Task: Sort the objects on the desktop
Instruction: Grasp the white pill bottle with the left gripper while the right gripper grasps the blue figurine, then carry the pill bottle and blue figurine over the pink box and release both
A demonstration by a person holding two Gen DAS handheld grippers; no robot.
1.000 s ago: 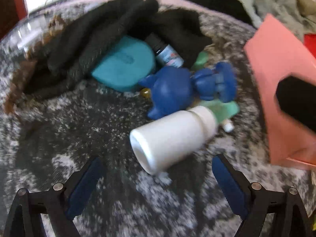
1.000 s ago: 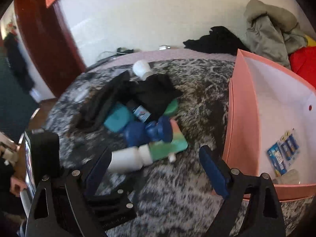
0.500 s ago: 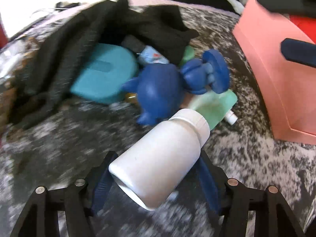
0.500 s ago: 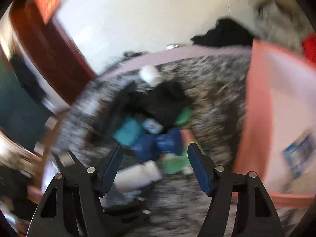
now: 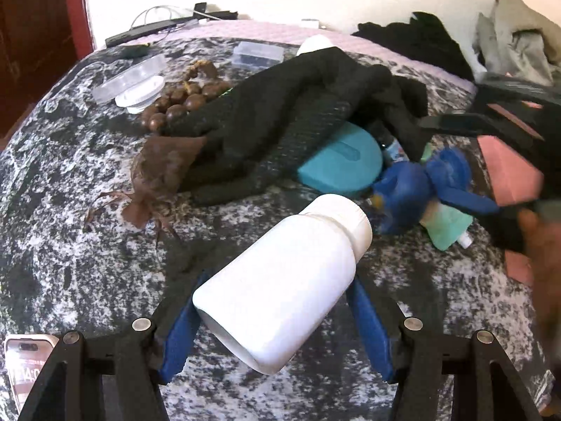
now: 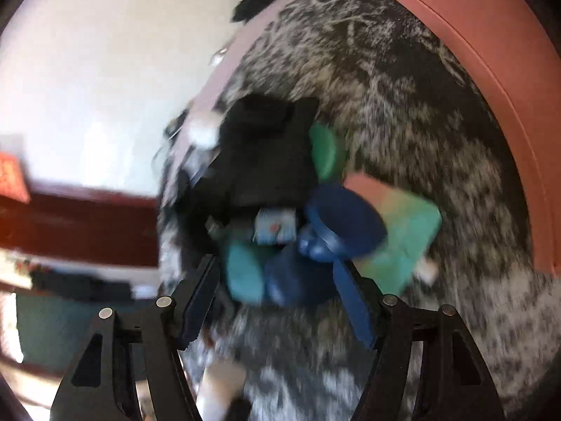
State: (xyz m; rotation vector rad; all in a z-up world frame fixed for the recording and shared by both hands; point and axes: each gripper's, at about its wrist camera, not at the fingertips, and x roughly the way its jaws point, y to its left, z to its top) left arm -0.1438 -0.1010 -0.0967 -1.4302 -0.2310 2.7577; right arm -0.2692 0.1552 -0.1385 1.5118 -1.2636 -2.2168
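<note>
Now, left gripper (image 5: 277, 326) clamped on white bottle (image 5: 284, 280); blue pads pressed to both sides of the body near its base; cap end pointing away and up to the right; bottle lifted clear of the mottled grey cover (image 5: 87, 273); jaws closed in over the last second, no further change since.

Right gripper (image 6: 277, 301) tilted hard, view blurred; jaws just closed in around the blue toy (image 6: 315, 245); right pad against the toy's side, left pad beside the teal case (image 6: 245, 270); cannot tell whether the pads actually press. Seen from the left wrist, right gripper's black frame over the toy (image 5: 413, 189), a hand (image 5: 547, 256) behind it at right edge.

Toy lying on the cover, touching teal case (image 5: 342, 161) on one side and green pouch (image 5: 447, 226) on the other; small labelled bottle (image 5: 391, 147) tucked between case and black cloth (image 5: 280, 122). Cloth sprawled across the middle, partly over the case.

Farther left: brown beads (image 5: 178, 101), brown tasselled pouch (image 5: 161, 172), clear lid (image 5: 129, 77), small clear box (image 5: 257, 54). Phone (image 5: 28, 361) at lower left edge. Pink bin (image 6: 491, 80) at right, well apart from the white bottle; rim near the green pouch (image 6: 403, 242). Dark and grey clothes (image 5: 515, 38) heaped at the far right.
</note>
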